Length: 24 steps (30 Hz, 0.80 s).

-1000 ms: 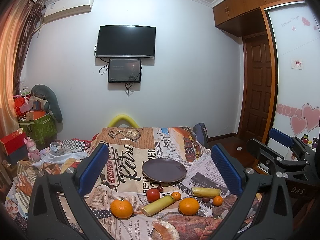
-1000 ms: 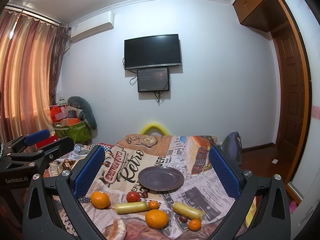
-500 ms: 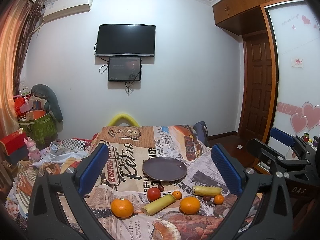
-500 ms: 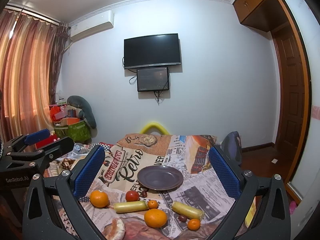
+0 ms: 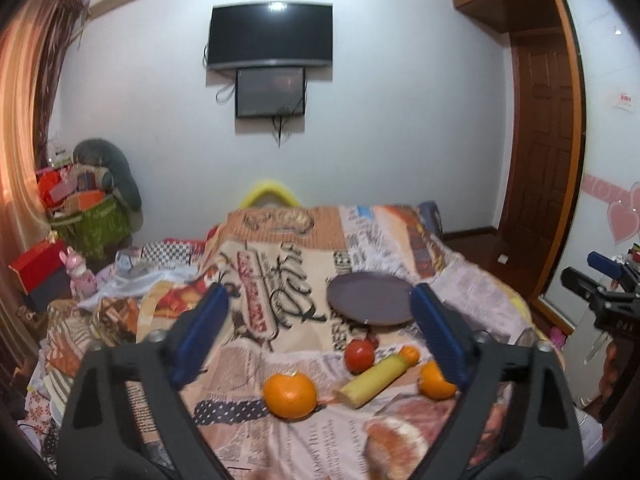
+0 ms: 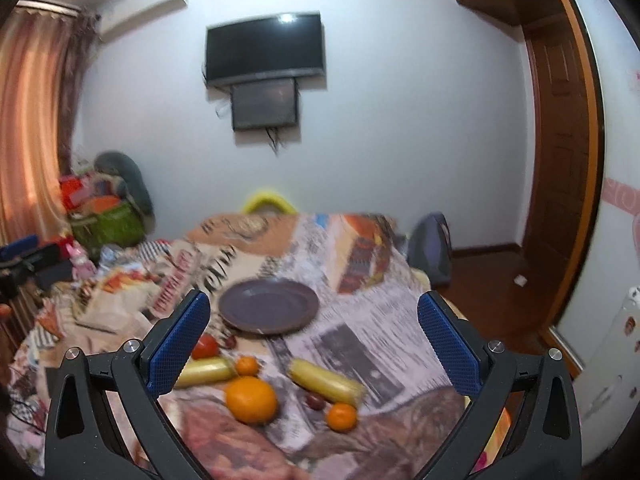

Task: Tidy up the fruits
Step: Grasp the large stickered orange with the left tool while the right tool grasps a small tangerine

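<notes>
My left gripper (image 5: 318, 330) stands with its jaws wide and nothing between them; my right gripper (image 6: 312, 338) is likewise wide and unloaded. No fruit is gripped.

Location of task items: the round dark purple plate (image 6: 269, 306) lies beyond my right jaws, bare. Just short of it, between those jaws, sit a large round orange (image 6: 251, 399), a yellow cylindrical fruit piece (image 6: 326, 378), a small mandarin (image 6: 341, 417) and a small dark red fruit (image 6: 315, 401) touching the cylinder. Behind my right gripper's left finger lie a red tomato-like fruit (image 6: 205, 346) and a second yellow cylinder (image 6: 204, 371). A further large orange (image 5: 289, 395) rests between my left jaws.

Risk assessment: the newspaper-print cloth (image 5: 280, 264) is wrinkled and soft, so round fruit may roll if nudged. The pieces crowd together; closing on one could knock a neighbour. The right view is blurred, so gaps are uncertain.
</notes>
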Each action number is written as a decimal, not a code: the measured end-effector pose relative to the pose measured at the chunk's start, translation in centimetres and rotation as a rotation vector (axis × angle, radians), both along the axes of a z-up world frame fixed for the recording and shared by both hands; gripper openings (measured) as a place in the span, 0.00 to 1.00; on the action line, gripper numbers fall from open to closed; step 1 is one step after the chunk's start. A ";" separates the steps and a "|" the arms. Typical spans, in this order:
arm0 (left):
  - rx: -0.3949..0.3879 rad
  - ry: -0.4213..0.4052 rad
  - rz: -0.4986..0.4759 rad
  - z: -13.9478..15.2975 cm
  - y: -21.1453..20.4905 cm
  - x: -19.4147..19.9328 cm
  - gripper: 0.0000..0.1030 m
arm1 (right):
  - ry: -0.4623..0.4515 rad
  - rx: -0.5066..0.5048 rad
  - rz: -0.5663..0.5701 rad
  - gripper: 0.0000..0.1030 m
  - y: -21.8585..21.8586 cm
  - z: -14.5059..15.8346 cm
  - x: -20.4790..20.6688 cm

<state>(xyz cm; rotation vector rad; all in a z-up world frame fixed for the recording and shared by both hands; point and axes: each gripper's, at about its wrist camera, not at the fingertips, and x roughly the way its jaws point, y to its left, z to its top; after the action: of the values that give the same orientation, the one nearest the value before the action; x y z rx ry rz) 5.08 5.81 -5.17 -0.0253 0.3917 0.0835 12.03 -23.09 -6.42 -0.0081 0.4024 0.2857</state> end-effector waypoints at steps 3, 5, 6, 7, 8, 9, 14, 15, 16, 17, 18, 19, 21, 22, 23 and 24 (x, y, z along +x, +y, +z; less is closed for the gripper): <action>-0.022 0.070 0.011 -1.8 2.0 1.3 0.84 | 0.087 0.005 -0.010 1.00 -1.1 -1.5 1.4; -0.038 0.104 0.012 -2.8 2.9 2.0 0.84 | 0.140 -0.006 -0.027 1.00 -1.8 -2.7 2.3; -0.046 0.124 0.013 -3.5 3.5 2.4 0.84 | 0.164 -0.016 -0.037 1.00 -2.1 -3.3 2.8; -0.050 0.146 0.011 -4.1 3.9 2.8 0.83 | 0.182 -0.026 -0.040 1.00 -2.2 -3.6 2.9; -0.051 0.165 0.013 -4.7 4.3 3.2 0.83 | 0.201 -0.035 -0.042 1.00 -2.5 -4.1 3.2; -0.048 0.186 0.015 -5.3 4.6 3.6 0.83 | 0.220 -0.044 -0.040 1.00 -2.7 -4.6 3.4; -0.053 0.295 -0.004 -8.5 5.8 6.2 0.83 | 0.338 -0.065 0.003 0.99 -2.9 -7.5 4.8; -0.057 0.312 -0.006 -8.9 6.0 6.5 0.83 | 0.359 -0.080 0.003 0.96 -2.8 -8.0 5.0; -0.065 0.339 -0.009 -9.7 6.2 7.0 0.83 | 0.376 -0.085 0.004 0.94 -2.8 -8.6 5.2; -0.070 0.353 -0.012 -10.2 6.3 7.3 0.83 | 0.397 -0.081 0.007 0.90 -2.8 -9.2 5.5; -0.078 0.374 -0.018 -10.9 6.4 7.7 0.83 | 0.421 -0.071 0.013 0.87 -2.9 -9.7 5.8; -0.082 0.388 -0.021 -11.4 6.2 8.0 0.83 | 0.446 -0.057 0.018 0.85 -2.8 -10.3 6.3; -0.090 0.420 -0.030 -12.5 6.1 8.4 0.83 | 0.483 -0.046 0.019 0.78 -2.6 -11.3 6.7; -0.092 0.434 -0.034 -13.0 6.1 8.6 0.83 | 0.503 -0.044 0.023 0.76 -2.4 -11.8 7.0; -0.095 0.445 -0.037 -13.3 6.0 8.9 0.83 | 0.519 -0.044 0.029 0.73 -2.3 -12.2 7.1; -0.099 0.460 -0.041 -13.8 6.0 9.1 0.83 | 0.531 -0.045 0.035 0.71 -2.1 -12.6 7.2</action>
<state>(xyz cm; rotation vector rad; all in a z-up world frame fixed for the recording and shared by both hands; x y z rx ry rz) 14.19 11.79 -18.98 -0.0969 0.8552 0.0279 19.27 -25.22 -18.99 0.0175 0.9367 0.3124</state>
